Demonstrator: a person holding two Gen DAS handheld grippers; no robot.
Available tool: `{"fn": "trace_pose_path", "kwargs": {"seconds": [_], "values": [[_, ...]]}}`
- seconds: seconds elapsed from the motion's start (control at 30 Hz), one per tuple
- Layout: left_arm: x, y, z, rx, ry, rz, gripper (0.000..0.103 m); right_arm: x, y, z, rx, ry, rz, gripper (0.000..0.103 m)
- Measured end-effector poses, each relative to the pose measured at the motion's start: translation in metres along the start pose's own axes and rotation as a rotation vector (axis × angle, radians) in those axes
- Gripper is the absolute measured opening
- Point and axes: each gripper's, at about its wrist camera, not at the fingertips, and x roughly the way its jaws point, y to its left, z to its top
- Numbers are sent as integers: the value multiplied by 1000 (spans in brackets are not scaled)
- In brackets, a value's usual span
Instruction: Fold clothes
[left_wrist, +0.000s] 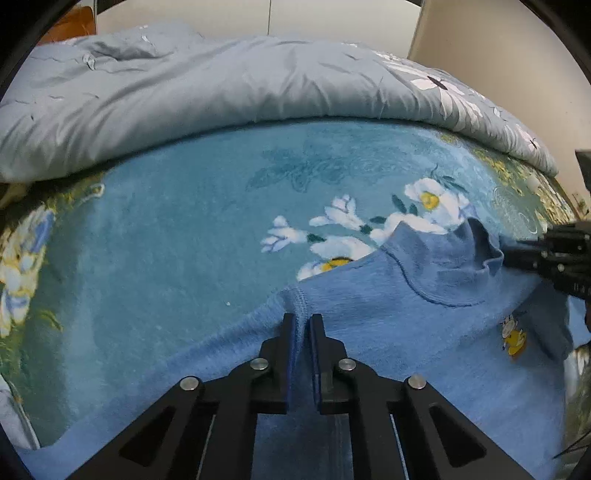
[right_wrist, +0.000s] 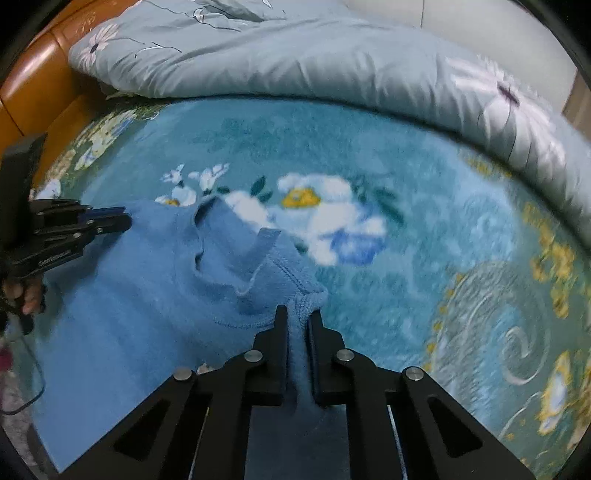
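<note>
On the bed | floral blanket (left_wrist: 184, 229) | grey quilt (left_wrist: 221, 88) behind

left wrist: close, steeply down at sweater (left_wrist: 424, 325) | right wrist: same, opposite shoulder | shared: collar, blanket (left_wrist: 184, 240)

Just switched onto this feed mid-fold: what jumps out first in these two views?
A blue sweater lies on a teal blanket with white flowers. The left gripper and right gripper are each shut on a pinch of fabric at the shoulder seams, either side of the collar. A rumpled grey quilt is heaped along the far edge.
</note>
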Motion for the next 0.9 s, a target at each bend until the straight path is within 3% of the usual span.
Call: {"fn": "trace_pose_path", "kwargs": {"seconds": [0.13,0.3,0.43,0.53,0.67,0.73,0.8,0.9], "values": [[-12,10,14,-65,-78,63,7,-11,-2,27,0,-91,-71,8],[19,10,14,-76,-6,137,8,23,6,50,-13,-39,-168,9],[21,17,10,-122,1,111,11,49,3,46,10,29,-191,9],[3,26,8,-168,-14,55,13,42,1,43,19,2,-197,10],[-44,45,-15,-284,-113,8,36,7,3,32,14,-124,-294,52],[-74,58,-38,-354,-189,1,45,-25,9,8,22,-241,-301,53],[-106,75,-69,-431,-255,67,54,-46,11,-16,50,-308,-278,62],[-151,115,-124,-579,-325,179,56,-69,22,-67,143,-359,-198,66]]}}
